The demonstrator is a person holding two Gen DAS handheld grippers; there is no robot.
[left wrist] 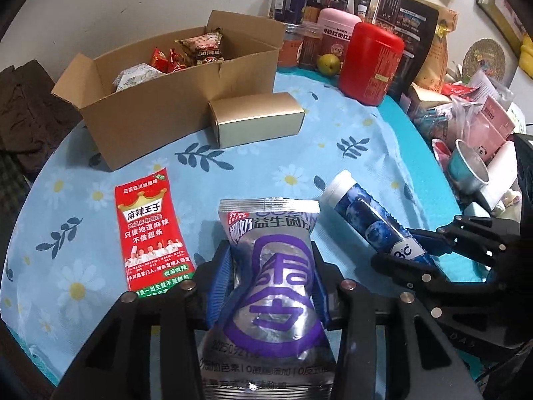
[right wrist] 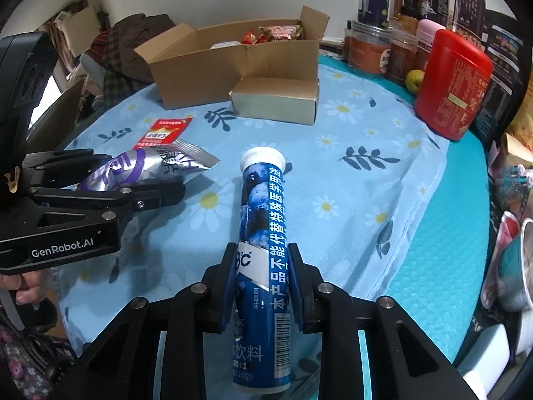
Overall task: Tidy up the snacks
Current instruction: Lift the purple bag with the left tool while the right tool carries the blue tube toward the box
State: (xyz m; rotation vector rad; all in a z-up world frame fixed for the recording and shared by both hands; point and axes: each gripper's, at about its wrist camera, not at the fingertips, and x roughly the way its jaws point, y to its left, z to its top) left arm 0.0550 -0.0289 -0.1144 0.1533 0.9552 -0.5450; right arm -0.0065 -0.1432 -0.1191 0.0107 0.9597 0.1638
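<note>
A silver snack packet [left wrist: 266,300] with a purple emblem sits pinched at its waist between the blue pads of my left gripper [left wrist: 269,256], which is shut on it. From the right wrist view the same packet [right wrist: 146,163] lies low over the cloth in that gripper [right wrist: 143,173]. My right gripper [right wrist: 262,250] is shut on a blue blueberry-print tube [right wrist: 263,193], white cap pointing away. That tube [left wrist: 359,206] and the right gripper [left wrist: 399,250] show at the right of the left view. A red spicy-strip packet [left wrist: 150,226] lies flat to the left. An open cardboard box [left wrist: 150,110] holds several wrapped snacks.
A small gold box [left wrist: 256,116] lies against the cardboard box's front. A red canister [left wrist: 373,63], a green fruit [left wrist: 328,64] and several jars and bags line the back right. Cups and bags crowd the table's right edge [left wrist: 473,166]. Clothes lie heaped beyond the left edge.
</note>
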